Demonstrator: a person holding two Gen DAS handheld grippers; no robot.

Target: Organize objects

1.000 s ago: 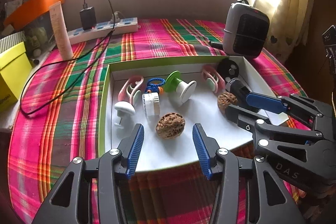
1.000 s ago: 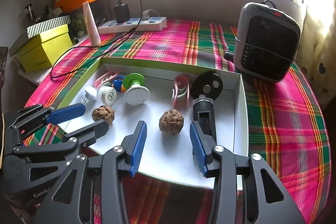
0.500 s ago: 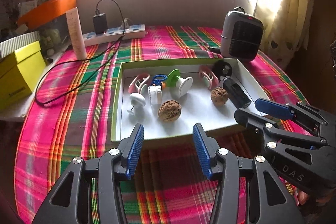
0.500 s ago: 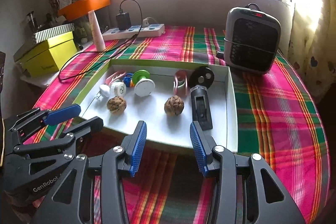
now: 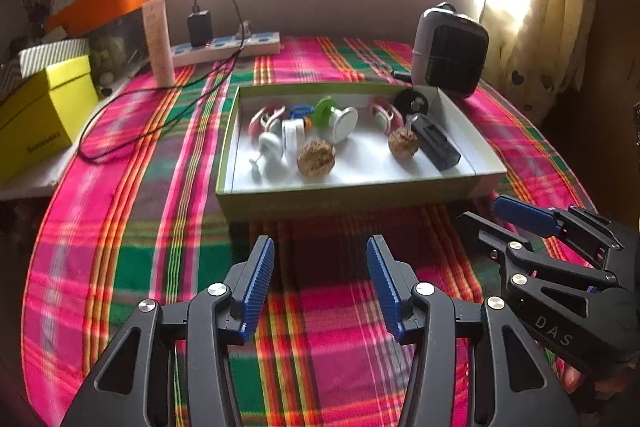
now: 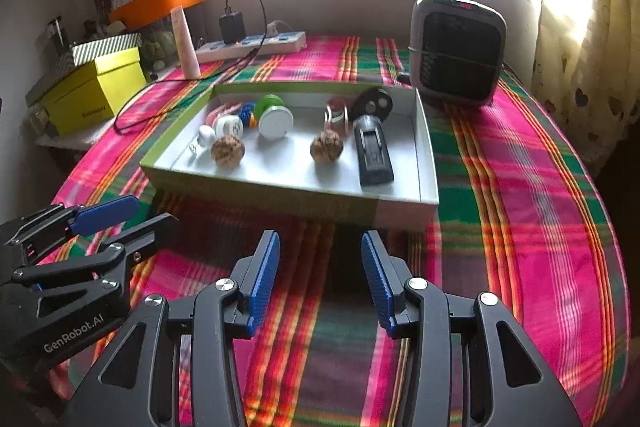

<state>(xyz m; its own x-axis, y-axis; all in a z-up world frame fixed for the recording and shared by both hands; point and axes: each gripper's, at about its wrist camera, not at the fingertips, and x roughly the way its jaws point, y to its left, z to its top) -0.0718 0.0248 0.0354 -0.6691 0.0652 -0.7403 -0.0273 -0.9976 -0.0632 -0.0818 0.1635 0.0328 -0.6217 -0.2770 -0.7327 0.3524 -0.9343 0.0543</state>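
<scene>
A shallow green-sided box (image 5: 348,197) (image 6: 264,193) with a white floor sits mid-table. Inside lie two walnuts (image 5: 316,157) (image 6: 327,146), a black rectangular device (image 5: 436,143) (image 6: 373,151), a green-and-white spool (image 5: 338,121) (image 6: 274,117), pink clips (image 5: 262,119), a black disc (image 5: 412,103) and small white pieces. My left gripper (image 5: 320,269) hovers over the plaid cloth in front of the box, open, nothing between its blue pads. My right gripper (image 6: 320,261) is also open and empty, beside it to the right (image 5: 516,223).
A grey-black heater (image 6: 458,51) stands behind the box at right. A power strip with a charger and black cable (image 5: 224,47), a pale tube (image 5: 158,41), a yellow box (image 5: 40,115) and an orange tray (image 6: 160,1) line the back left. A curtain (image 6: 580,27) hangs at right.
Both grippers have drawn back from over the box toward the table's near edge. The box and its contents now look smaller and farther off. Neither jaw opening has changed.
</scene>
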